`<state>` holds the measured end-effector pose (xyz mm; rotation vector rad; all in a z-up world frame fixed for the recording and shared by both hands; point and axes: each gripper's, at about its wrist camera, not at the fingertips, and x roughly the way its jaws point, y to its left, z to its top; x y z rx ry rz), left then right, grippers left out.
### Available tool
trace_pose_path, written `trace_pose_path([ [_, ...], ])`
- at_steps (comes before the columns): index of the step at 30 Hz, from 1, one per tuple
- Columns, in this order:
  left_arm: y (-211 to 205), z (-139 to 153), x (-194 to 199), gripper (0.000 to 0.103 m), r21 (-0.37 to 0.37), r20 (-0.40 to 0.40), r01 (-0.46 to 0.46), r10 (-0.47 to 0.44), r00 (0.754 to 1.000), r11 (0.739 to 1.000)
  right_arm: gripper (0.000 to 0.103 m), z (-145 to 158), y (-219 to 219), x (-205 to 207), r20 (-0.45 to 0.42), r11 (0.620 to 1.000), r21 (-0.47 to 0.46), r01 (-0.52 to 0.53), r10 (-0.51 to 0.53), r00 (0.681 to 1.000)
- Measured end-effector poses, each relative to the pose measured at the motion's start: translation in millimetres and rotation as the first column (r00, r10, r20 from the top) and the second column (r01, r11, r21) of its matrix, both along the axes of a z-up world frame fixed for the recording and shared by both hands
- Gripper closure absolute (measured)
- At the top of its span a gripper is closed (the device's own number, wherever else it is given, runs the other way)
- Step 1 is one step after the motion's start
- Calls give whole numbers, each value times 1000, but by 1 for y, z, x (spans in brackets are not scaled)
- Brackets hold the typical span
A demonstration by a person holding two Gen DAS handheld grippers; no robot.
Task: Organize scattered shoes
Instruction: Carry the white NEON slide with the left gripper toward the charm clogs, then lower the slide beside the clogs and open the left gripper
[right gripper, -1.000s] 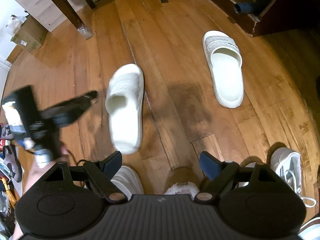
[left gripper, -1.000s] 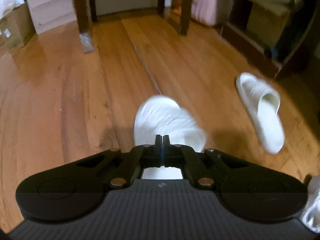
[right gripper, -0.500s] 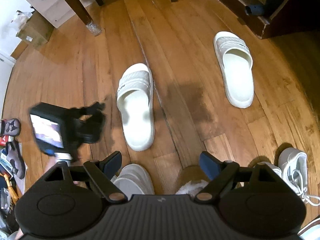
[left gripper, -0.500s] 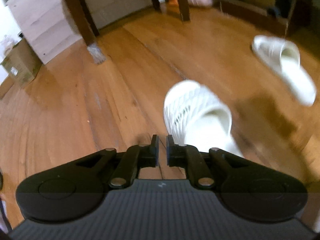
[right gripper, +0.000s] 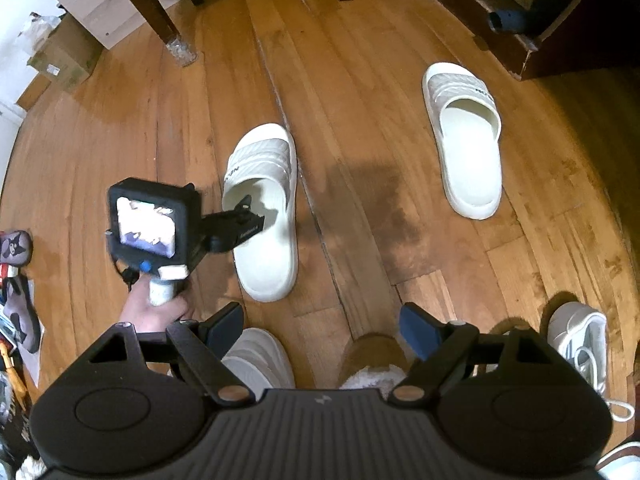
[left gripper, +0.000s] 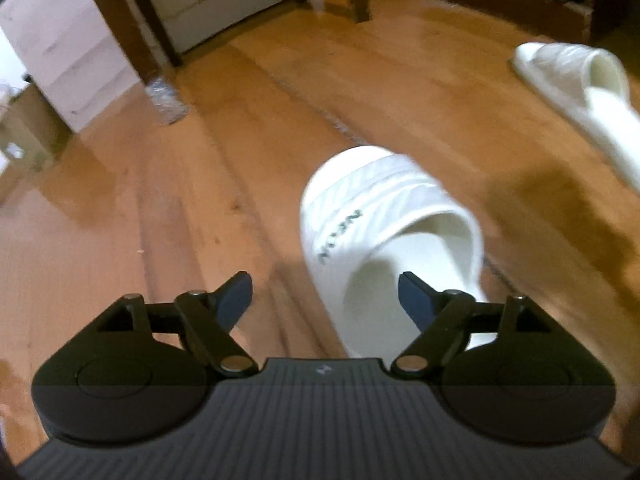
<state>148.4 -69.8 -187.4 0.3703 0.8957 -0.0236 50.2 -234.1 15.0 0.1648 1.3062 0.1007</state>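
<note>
A white slide sandal (left gripper: pixel 384 232) lies flat on the wooden floor just ahead and right of my left gripper (left gripper: pixel 325 296), which is open and empty. It shows in the right wrist view (right gripper: pixel 264 208) too, with the left gripper (right gripper: pixel 244 224) at its left edge. Its mate (right gripper: pixel 464 140) lies apart to the right, also visible in the left wrist view (left gripper: pixel 580 88). My right gripper (right gripper: pixel 322 322) is open and empty, held high above the floor.
A white shoe (right gripper: pixel 256 356), a tan fuzzy slipper (right gripper: pixel 372 364) and a white laced sneaker (right gripper: pixel 580 344) lie near my right gripper. Table legs (right gripper: pixel 160 12), cardboard boxes (right gripper: pixel 64 56) and a dark wooden shelf base (right gripper: pixel 500 20) stand at the back. Clutter lies at the far left (right gripper: pixel 16 280).
My left gripper held the sandal shut, set it flat on the floor, opened and drew back to the left. The right gripper stayed open and drifted slightly.
</note>
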Motion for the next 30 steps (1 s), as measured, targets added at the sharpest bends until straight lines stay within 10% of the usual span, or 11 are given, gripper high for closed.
trace_pose_path([
  [4,1,-6,15,44,9,15,-126,126,992,992,17,1,-2,-2,9,1000,-14,11,-10,1000],
  [6,5,1,16,92,-32,19,-194,195,981,980,17,-1,-2,-3,2,1000,-19,5,-5,1000],
  [22,108,113,-58,93,-159,-35,-308,306,951,938,17,-27,20,0,-106,987,158,-30,47,993],
  [30,188,143,-181,89,-123,-263,-485,442,857,866,17,-47,82,-28,-175,956,199,-215,250,952],
])
